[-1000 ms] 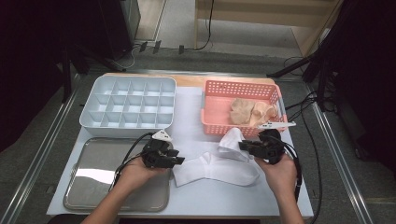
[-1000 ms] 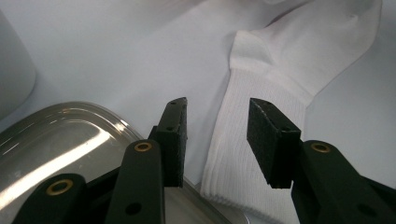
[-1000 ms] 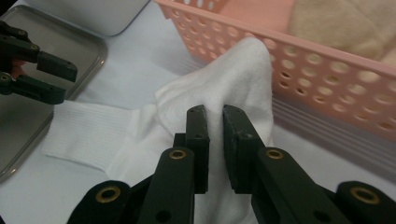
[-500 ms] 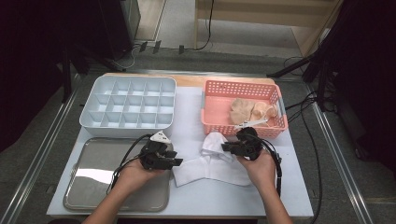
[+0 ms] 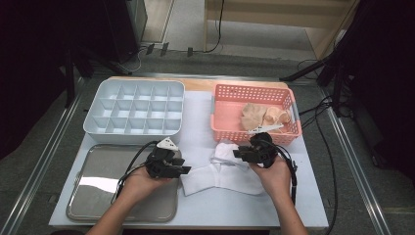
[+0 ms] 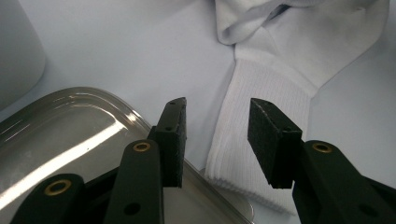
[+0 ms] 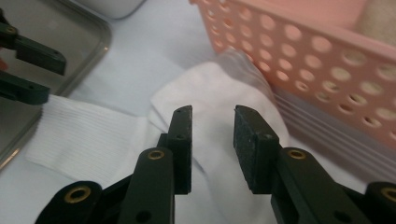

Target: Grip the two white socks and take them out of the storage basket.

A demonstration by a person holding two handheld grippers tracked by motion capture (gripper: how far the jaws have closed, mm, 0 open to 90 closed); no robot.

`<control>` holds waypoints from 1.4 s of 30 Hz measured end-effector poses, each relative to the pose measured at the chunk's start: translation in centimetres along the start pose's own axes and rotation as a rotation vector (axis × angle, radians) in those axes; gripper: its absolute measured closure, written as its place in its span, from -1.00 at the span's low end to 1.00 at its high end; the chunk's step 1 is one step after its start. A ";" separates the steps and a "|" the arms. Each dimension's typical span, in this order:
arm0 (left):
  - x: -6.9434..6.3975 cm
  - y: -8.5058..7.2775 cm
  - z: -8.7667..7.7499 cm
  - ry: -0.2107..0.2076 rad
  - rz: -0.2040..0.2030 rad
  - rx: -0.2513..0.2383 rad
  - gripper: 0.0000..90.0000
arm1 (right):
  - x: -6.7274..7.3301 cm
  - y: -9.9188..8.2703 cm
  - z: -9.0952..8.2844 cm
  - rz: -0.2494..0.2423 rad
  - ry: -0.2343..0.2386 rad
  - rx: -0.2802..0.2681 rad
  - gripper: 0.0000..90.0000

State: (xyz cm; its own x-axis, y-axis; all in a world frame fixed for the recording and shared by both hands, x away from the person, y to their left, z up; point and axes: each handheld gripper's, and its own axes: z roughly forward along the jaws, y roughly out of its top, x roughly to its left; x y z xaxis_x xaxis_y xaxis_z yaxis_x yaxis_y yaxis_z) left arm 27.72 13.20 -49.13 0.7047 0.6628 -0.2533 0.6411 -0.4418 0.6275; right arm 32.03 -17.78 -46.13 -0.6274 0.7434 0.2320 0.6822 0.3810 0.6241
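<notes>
A white sock [image 5: 222, 177] lies flat on the table between my hands, its far end folded back into a hump [image 5: 222, 148] by the basket. My left gripper [image 5: 189, 170] stands open at the sock's ribbed cuff [image 6: 261, 116], with the cuff below the gap of the left gripper [image 6: 217, 140] and neither pad on it. My right gripper [image 5: 236, 152] is open above the folded end [image 7: 219, 91]. Its jaws have just been opening, and the right gripper [image 7: 212, 144] has only the cloth lying beneath it, not pinched.
A pink perforated basket [image 5: 254, 89] holding beige cloths [image 5: 259, 116] stands right behind the right gripper. A white compartment box [image 5: 134, 110] sits at the back left. A steel tray [image 5: 98, 188] lies under my left hand, its rim touching the cuff [image 6: 140, 121].
The right gripper moved left from the basket's corner, carrying the sock's end over onto the sock, then opened and left the fold lying there. The left gripper stayed put.
</notes>
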 end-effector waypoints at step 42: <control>0.3 -1.2 -0.8 0.021 -0.038 -0.006 0.28 | 2.9 2.7 5.5 -0.061 -0.030 0.057 0.88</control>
State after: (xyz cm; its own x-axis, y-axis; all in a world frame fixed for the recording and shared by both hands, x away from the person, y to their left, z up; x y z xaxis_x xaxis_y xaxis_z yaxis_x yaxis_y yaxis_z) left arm 26.96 14.43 -49.34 0.6732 0.6917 -0.2613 0.6652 -0.4123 0.6225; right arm 34.11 -11.63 -47.86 -0.6577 0.7334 0.1718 0.6636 0.4562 0.5929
